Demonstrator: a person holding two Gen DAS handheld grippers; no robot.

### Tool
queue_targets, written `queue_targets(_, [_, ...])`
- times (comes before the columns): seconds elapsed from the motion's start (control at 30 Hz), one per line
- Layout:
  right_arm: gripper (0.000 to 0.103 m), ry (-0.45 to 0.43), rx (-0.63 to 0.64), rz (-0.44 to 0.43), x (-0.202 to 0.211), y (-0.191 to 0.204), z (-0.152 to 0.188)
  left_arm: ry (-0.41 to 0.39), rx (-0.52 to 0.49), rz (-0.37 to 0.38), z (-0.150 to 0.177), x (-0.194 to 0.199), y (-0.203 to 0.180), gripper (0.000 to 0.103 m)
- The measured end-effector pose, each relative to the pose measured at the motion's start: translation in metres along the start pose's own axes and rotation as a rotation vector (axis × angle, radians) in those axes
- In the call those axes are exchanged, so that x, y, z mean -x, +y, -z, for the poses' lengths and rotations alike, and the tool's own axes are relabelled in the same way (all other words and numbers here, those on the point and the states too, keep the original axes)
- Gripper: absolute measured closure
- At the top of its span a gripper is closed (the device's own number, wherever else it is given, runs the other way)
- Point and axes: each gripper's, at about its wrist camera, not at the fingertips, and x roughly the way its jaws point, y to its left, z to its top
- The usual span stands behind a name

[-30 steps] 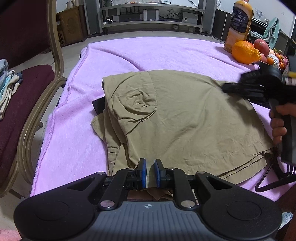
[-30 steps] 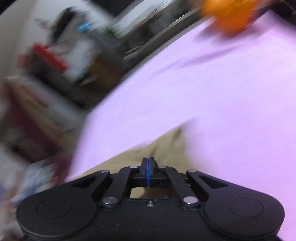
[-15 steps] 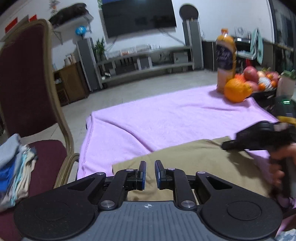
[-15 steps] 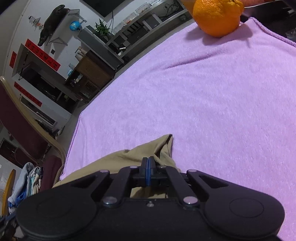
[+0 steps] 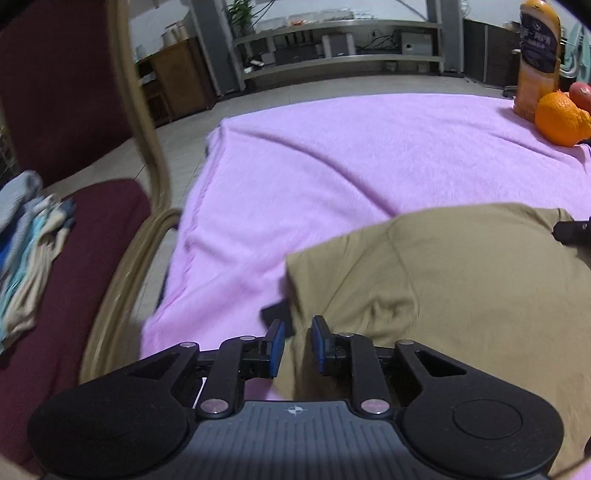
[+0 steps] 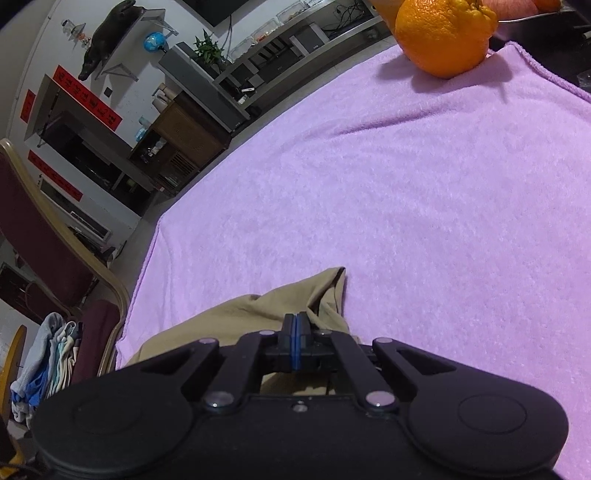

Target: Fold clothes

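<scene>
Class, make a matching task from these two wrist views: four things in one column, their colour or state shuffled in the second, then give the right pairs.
Things
1. left gripper
2. right gripper
3. blanket
4. large citrus fruit

States
A. orange
B. shut on the khaki garment
C. open
D. pink-purple

Pairs: 1-C, 2-B, 3-D, 4-A

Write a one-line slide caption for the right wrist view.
Right gripper, fingers shut on a khaki garment, over a lilac towel, an orange at the far edge.
</scene>
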Motion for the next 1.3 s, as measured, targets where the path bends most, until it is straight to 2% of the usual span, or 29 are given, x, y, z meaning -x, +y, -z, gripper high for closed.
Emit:
queue_targets(0.03, [0.100,0.004,-0.006,0.008,0.006,0.002,-0.001,-0.002,0.018,-0.012,0.005,0.009,0.005,0.081])
queue_targets(0.07, [0.092,0.006,-0.016,0.011,0.014,0.003,-0.003,-0.006,0.039,-0.022,0.011,0.019,0.011,0.081])
queue_targets(0.1, [0.078,0.009,-0.026,0.010,0.025,0.005,-0.005,-0.010,0.061,-0.033,0.017,0.029,0.017,0.081])
queue_targets(0.13, [0.074,0.014,-0.033,0.008,0.036,0.007,-0.007,-0.034,0.082,-0.034,0.022,0.041,0.022,0.081])
queue_targets(0.27, [0.071,0.002,-0.016,-0.051,0.098,0.020,-0.003,-0.198,0.164,0.071,0.036,0.093,0.035,0.081])
queue_targets(0.37, [0.062,-0.025,-0.005,-0.103,0.136,0.031,0.019,-0.248,0.168,0.177,0.037,0.106,0.027,0.081])
queue_targets(0.47, [0.063,-0.025,0.027,-0.098,0.142,0.039,0.045,-0.232,0.100,0.215,0.033,0.098,0.001,0.082])
queue_targets(0.53, [0.073,-0.003,0.059,-0.102,0.127,0.042,0.062,-0.185,0.070,0.218,0.033,0.084,-0.013,0.081])
queue_targets(0.57, [0.083,0.014,0.074,-0.108,0.117,0.043,0.068,-0.153,0.064,0.206,0.033,0.075,-0.016,0.081])
queue_targets(0.67, [0.085,0.033,0.134,-0.099,0.094,0.045,0.078,-0.033,0.043,0.137,0.037,0.043,-0.019,0.081])
queue_targets(0.7, [0.085,0.042,0.134,-0.087,0.088,0.044,0.080,-0.009,0.045,0.126,0.040,0.036,-0.016,0.076])
queue_targets(0.77, [0.085,0.076,0.143,-0.052,0.075,0.038,0.081,0.008,0.045,0.124,0.045,0.034,-0.012,0.075])
queue_targets(0.8, [0.092,0.100,0.154,-0.013,0.069,0.036,0.083,0.009,0.038,0.124,0.047,0.037,-0.011,0.075])
queue_targets(0.83, [0.094,0.123,0.154,0.014,0.067,0.033,0.086,0.009,0.030,0.123,0.049,0.040,-0.010,0.075])
queue_targets(0.93, [0.096,0.150,0.141,0.024,0.077,0.029,0.089,0.011,0.008,0.122,0.055,0.048,-0.008,0.075])
queue_targets(0.97, [0.095,0.150,0.147,0.030,0.083,0.029,0.090,0.011,0.001,0.122,0.057,0.050,-0.007,0.075])
queue_targets(1.03, [0.084,0.125,0.133,0.023,0.100,0.025,0.090,-0.007,0.024,0.130,0.060,0.062,0.000,0.075])
queue_targets(1.07, [0.075,0.108,0.120,0.013,0.108,0.022,0.090,-0.028,0.063,0.141,0.062,0.071,0.007,0.075])
queue_targets(1.13, [0.069,0.068,0.067,-0.017,0.125,0.011,0.088,-0.079,0.164,0.157,0.064,0.083,0.026,0.075])
queue_targets(1.2, [0.058,0.035,-0.010,-0.042,0.136,-0.004,0.085,-0.111,0.254,0.179,0.063,0.086,0.042,0.077])
queue_targets(1.27, [0.057,0.023,-0.101,-0.066,0.139,-0.020,0.084,-0.117,0.304,0.206,0.061,0.085,0.047,0.080])
queue_targets(1.3, [0.057,0.025,-0.148,-0.075,0.137,-0.027,0.083,-0.115,0.295,0.222,0.060,0.084,0.043,0.081])
